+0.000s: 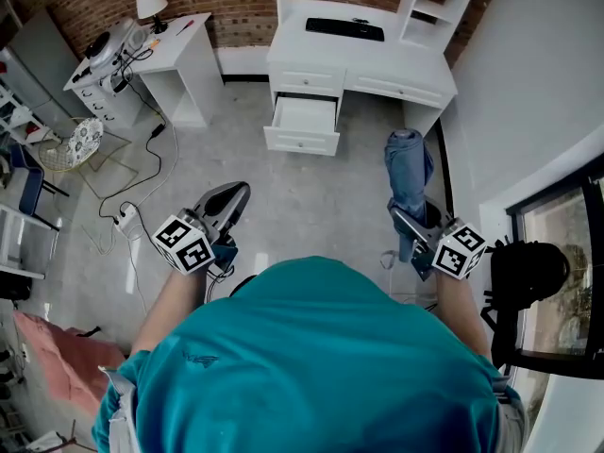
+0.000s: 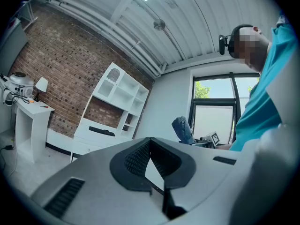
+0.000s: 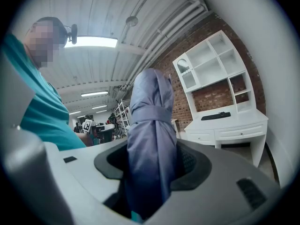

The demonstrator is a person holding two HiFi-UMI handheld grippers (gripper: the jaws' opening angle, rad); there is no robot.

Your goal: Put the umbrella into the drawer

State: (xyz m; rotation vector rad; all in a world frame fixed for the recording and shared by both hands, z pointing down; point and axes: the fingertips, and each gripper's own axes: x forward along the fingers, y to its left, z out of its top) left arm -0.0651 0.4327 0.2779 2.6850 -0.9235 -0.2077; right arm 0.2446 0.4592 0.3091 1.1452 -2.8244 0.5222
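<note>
Below the white desk (image 1: pixel 359 59), the head view shows its drawer (image 1: pixel 304 121) pulled out. The right gripper (image 1: pixel 412 226) carries the folded blue umbrella (image 1: pixel 406 173), well apart from the drawer. Left gripper view: the left gripper (image 2: pixel 150 143) has its jaws together, nothing between. Right gripper view: the jaws are clamped on the umbrella's cloth.

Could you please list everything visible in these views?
umbrella: one, blue, folded, held at right
desk: one, white, ahead by the wall
drawer: one, white, pulled open at the desk's left
keyboard: one, black, on the desk
side table: one, white, far left
lamp: one, white, on the side table
left gripper: one, grey, jaw tips together, empty
right gripper: one, grey, shut on the umbrella
</note>
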